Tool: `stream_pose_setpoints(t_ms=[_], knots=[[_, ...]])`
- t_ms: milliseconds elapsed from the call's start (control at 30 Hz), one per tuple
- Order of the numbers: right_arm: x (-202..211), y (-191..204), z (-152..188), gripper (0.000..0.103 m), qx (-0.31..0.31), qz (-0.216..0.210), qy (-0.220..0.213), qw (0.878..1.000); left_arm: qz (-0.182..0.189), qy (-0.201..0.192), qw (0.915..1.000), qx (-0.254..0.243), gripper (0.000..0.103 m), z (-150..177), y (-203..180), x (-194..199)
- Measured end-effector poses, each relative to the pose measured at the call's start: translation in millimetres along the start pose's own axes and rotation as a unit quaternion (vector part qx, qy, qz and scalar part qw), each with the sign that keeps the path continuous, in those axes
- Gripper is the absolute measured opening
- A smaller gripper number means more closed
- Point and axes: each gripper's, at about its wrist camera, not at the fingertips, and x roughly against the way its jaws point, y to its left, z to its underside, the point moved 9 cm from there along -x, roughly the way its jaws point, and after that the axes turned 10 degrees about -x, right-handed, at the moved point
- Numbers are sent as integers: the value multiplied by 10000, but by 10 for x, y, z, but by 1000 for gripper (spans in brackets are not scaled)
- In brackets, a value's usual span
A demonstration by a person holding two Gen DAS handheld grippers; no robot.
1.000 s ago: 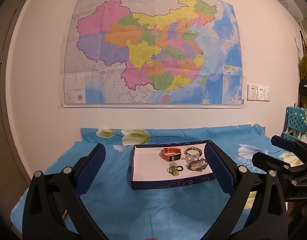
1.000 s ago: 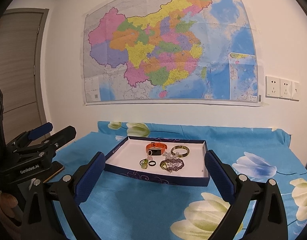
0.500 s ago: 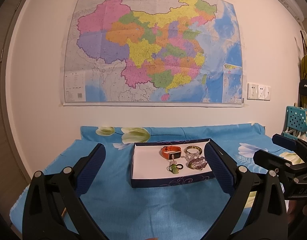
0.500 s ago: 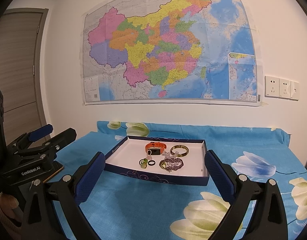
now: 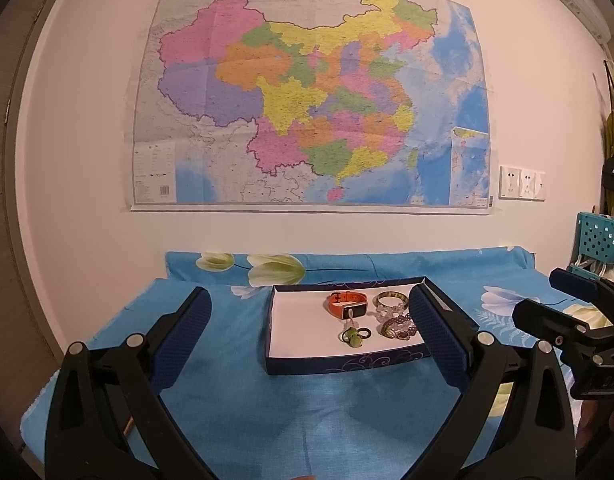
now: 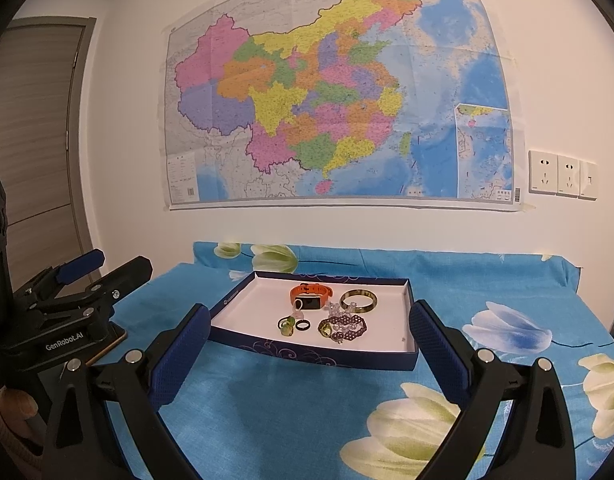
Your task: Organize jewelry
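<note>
A shallow dark-blue box (image 5: 347, 362) (image 6: 311, 354) with a white floor lies on the blue floral cloth. In it are an orange wristband (image 5: 347, 305) (image 6: 311, 296), a green bangle (image 5: 392, 300) (image 6: 358, 301), clear beads (image 6: 339, 312), a dark beaded bracelet (image 5: 399, 327) (image 6: 343, 327), a green ring (image 5: 351, 337) (image 6: 287, 326) and a black ring (image 5: 365, 334) (image 6: 303, 325). My left gripper (image 5: 309, 320) (image 6: 107, 268) is open and empty, short of the box. My right gripper (image 6: 309, 334) (image 5: 547, 296) is open and empty too.
The cloth-covered table (image 6: 307, 408) stands against a white wall with a large map (image 5: 311, 92). A teal basket (image 5: 599, 240) stands at the right. A wooden door (image 6: 31, 140) is at the left. Wall sockets (image 6: 563, 174) sit right of the map.
Both grippers have drifted slightly; the box sits a little lower and nearer in both views. Nothing was taken hold of.
</note>
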Motion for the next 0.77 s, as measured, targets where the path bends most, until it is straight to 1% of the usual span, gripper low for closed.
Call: stream_pose_setpoints(t_ms=[400,467,600,633,700,733,767], knots=[[-32,8,44,96,74,2,60,10000,98,107,9999,-25,97,41,5,-21],[-44,-4,62,96,70,30,94,9999,164,171,9997,-15,97,72,-13,-44],[-105,-92,120,96,87,149,208,9996,152,347,9993,-11,97,167,-22,-126],[-126,-137,143,96,103,221,257,9994,134,412,9991,-3,97,211,-15,-161],[-219,-293,223,96,156,388,502,9979,154,557,9983,17,97,296,-2,-235],[-267,-398,263,96,153,499,638,9966,208,711,9972,32,97,371,9,-302],[-343,-589,328,96,77,695,875,9937,243,837,9962,48,97,433,21,-350]])
